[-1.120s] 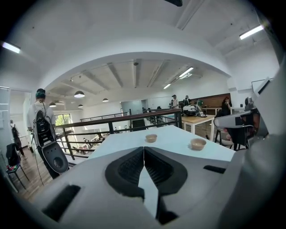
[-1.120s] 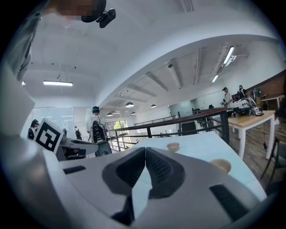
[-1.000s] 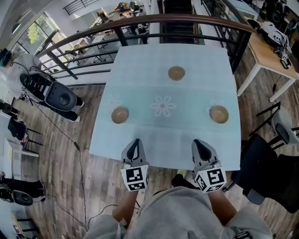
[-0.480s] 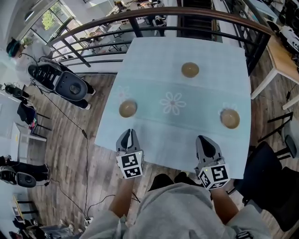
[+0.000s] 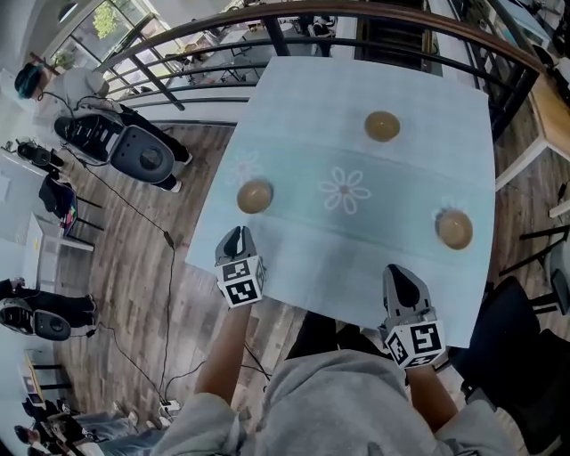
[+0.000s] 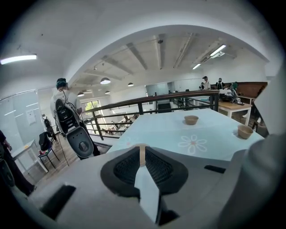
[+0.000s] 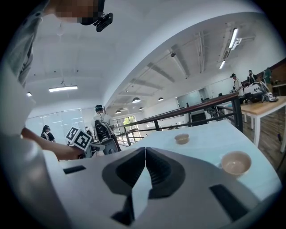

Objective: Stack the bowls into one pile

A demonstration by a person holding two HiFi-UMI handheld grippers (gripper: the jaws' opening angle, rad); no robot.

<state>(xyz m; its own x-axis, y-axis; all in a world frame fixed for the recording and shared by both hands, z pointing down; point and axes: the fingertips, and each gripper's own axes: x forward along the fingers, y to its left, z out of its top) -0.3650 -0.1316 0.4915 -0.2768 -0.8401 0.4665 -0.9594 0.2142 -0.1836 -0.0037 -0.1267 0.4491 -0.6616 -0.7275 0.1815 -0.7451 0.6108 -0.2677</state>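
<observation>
Three tan bowls sit apart on the pale blue table (image 5: 303, 249): a left bowl (image 5: 255, 197), a far bowl (image 5: 382, 126) and a right bowl (image 5: 454, 229). My left gripper (image 5: 233, 238) hovers at the table's near left edge, just short of the left bowl, jaws shut and empty. Over the near right edge, my right gripper (image 5: 397, 278) is also shut and empty. In the left gripper view the far bowl (image 6: 191, 120) and the right bowl (image 6: 245, 131) show. The right gripper view has the right bowl (image 7: 235, 163) close and the far bowl (image 7: 181, 138) beyond.
A flower print (image 5: 345, 191) marks the table's middle. A dark railing (image 5: 356, 13) runs behind the table. A black wheeled device (image 5: 134, 151) stands on the wood floor at left, and a wooden desk (image 5: 552, 116) at right.
The view has shifted right over the table. My left gripper has moved outward to the left, toward the left bowl. The right gripper stays near the front edge.
</observation>
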